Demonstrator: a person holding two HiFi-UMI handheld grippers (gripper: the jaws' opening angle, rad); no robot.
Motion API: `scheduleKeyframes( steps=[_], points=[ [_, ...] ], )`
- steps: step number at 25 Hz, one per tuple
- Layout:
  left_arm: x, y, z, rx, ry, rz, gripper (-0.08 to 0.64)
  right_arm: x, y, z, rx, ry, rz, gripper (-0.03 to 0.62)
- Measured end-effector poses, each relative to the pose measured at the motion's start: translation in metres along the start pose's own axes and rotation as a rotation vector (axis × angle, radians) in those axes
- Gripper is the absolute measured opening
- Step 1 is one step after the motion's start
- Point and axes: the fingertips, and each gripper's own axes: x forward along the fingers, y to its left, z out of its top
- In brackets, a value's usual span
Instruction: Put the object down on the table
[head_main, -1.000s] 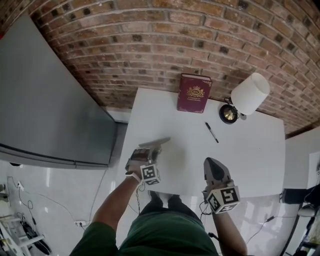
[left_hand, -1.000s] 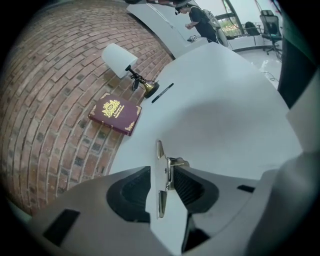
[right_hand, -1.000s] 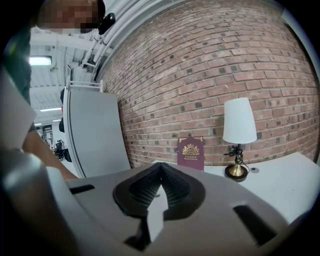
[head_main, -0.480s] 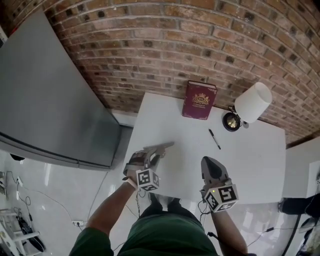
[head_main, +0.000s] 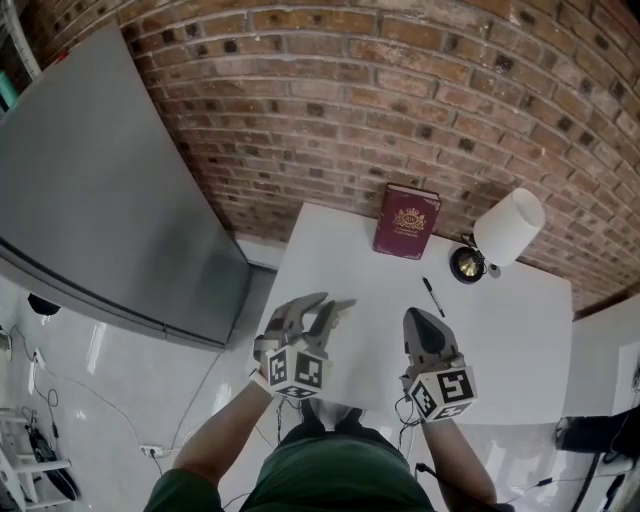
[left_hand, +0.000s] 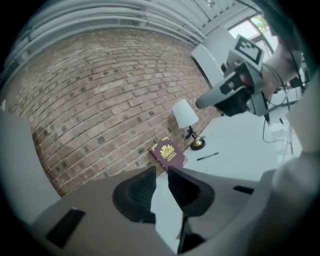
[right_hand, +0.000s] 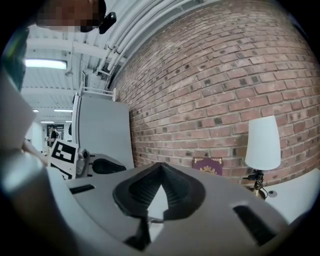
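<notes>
Maroon, gold-crested book (head_main: 406, 222) sits on table (head_main: 500, 340); left claw (left_hand: 161, 172) part-open (empty, just closing), right claw (right_hand: 160, 170) clenched.

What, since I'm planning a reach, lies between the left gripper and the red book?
Only bare white table separates left gripper and book, in the head view and the left gripper view alike. The pen lies aside.

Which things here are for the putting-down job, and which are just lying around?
For the job:
table
left hand-held gripper, jaws apart, just been closing, nothing between them
right hand-held gripper, shut and empty

Just lying about, none of them held:
book
pen
lamp
</notes>
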Motion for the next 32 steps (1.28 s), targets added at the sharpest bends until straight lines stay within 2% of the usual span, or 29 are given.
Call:
scheduleKeyframes(
  steps=[5,8,13,18,22,26,32],
  points=[
    [-0.032,0.025,0.055,-0.139,-0.145,0.03,0.038,0.003,0.006,0.023,-0.015,-0.061,-0.002,0.003],
    [-0.05,0.041,0.083,-0.196,-0.223,0.049,0.029,0.006,0.011,0.037,-0.025,-0.086,0.009,0.003],
    [-0.073,0.062,0.116,-0.307,-0.321,0.062,0.017,0.006,0.025,0.067,-0.04,-0.151,0.044,0.003],
    [-0.09,0.078,0.133,-0.408,-0.399,0.088,0.012,0.004,0.037,0.093,-0.066,-0.207,0.062,0.003],
    [-0.105,0.096,0.142,-0.496,-0.424,0.109,0.012,0.001,0.036,0.106,-0.089,-0.223,0.051,0.003],
    [-0.114,0.11,0.136,-0.521,-0.436,0.147,0.012,-0.003,0.035,0.112,-0.105,-0.23,0.038,0.003],
    [-0.116,0.114,0.127,-0.539,-0.457,0.148,0.012,-0.004,0.042,0.114,-0.132,-0.225,0.039,0.003]
  ],
)
